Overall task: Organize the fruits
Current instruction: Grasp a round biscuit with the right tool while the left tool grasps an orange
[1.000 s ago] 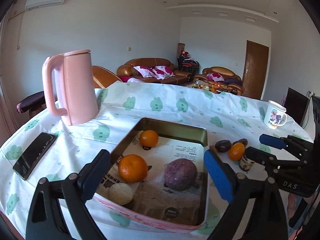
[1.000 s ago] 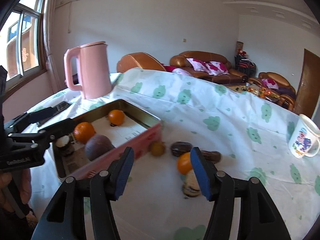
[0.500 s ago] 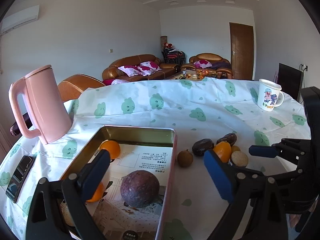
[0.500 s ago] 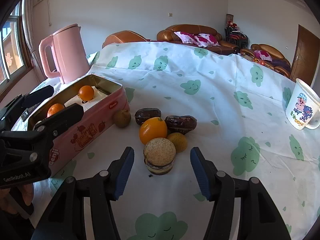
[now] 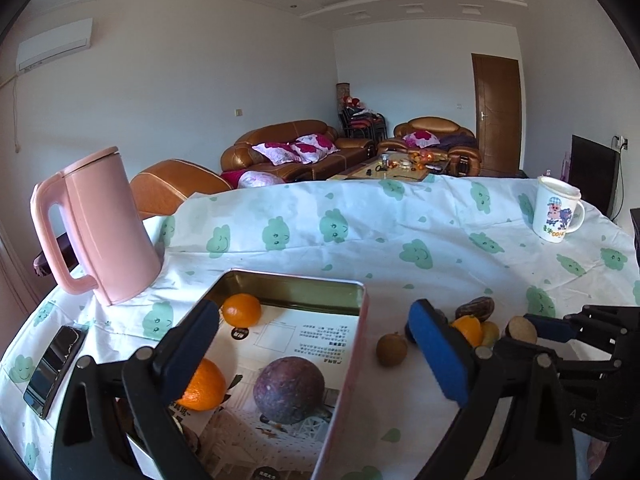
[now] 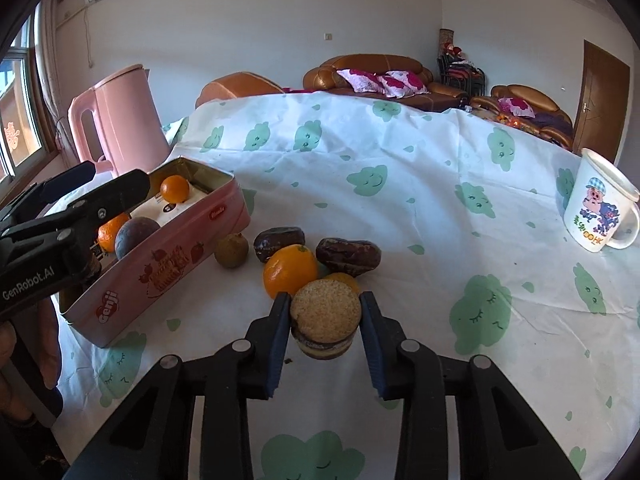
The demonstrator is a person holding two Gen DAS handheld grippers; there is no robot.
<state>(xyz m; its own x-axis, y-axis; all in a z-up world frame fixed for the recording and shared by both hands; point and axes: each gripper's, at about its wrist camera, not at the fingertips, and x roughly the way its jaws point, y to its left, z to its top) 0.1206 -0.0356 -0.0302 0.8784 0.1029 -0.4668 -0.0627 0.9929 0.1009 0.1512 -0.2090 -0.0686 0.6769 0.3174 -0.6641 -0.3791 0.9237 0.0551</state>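
My right gripper (image 6: 325, 316) is shut on a round biscuit-topped cake (image 6: 325, 315) that stands on the tablecloth. Behind it lie an orange (image 6: 290, 270), two dark dates (image 6: 347, 256), and a brown longan (image 6: 231, 251). A pink tin (image 6: 160, 268) at left holds two oranges (image 5: 241, 310) and a purple passion fruit (image 5: 289, 389). My left gripper (image 5: 316, 354) is open and empty above the tin's right edge. It also shows in the right wrist view (image 6: 84, 188) over the tin.
A pink kettle (image 5: 102, 228) stands at the back left and a phone (image 5: 54, 370) lies by the left table edge. A cartoon mug (image 6: 600, 204) stands at the right. The green-patterned tablecloth (image 6: 400, 168) stretches behind the fruit.
My right gripper moved forward around the cake and closed its pads on it. My left gripper shifted a little, keeping its jaws wide over the tin.
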